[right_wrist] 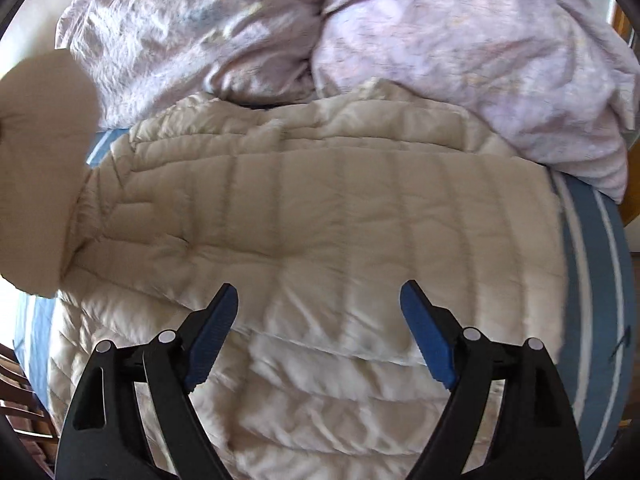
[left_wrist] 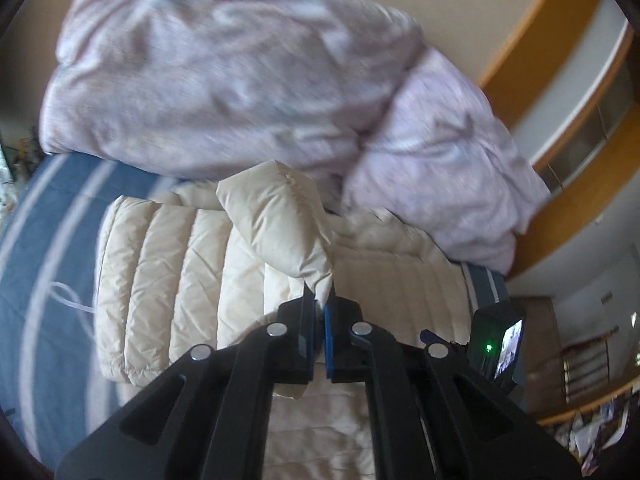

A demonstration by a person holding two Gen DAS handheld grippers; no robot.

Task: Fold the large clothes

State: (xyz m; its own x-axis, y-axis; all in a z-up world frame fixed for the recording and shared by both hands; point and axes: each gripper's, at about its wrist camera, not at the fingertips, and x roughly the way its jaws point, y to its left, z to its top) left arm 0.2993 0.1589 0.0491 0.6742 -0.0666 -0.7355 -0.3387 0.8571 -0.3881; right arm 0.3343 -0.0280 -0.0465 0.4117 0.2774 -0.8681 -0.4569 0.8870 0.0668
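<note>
A: Where's the jacket?

B: It's lying on the striped bed. I'm pinching its sleeve in the left gripper; the right gripper is hovering, jaws spread, empty.

A: Next?

B: Probably laying the sleeve across.

Both your wrist cameras look steeply down, close over the cream jacket, sharing the lilac duvet behind.

A cream quilted down jacket lies spread flat across the blue bedsheet with white stripes, its puffy stitched channels running across the body. Its far edge touches the heaped pale lilac duvet. 1 padded sleeve end is lifted off the body, pinched at its tip.
</note>
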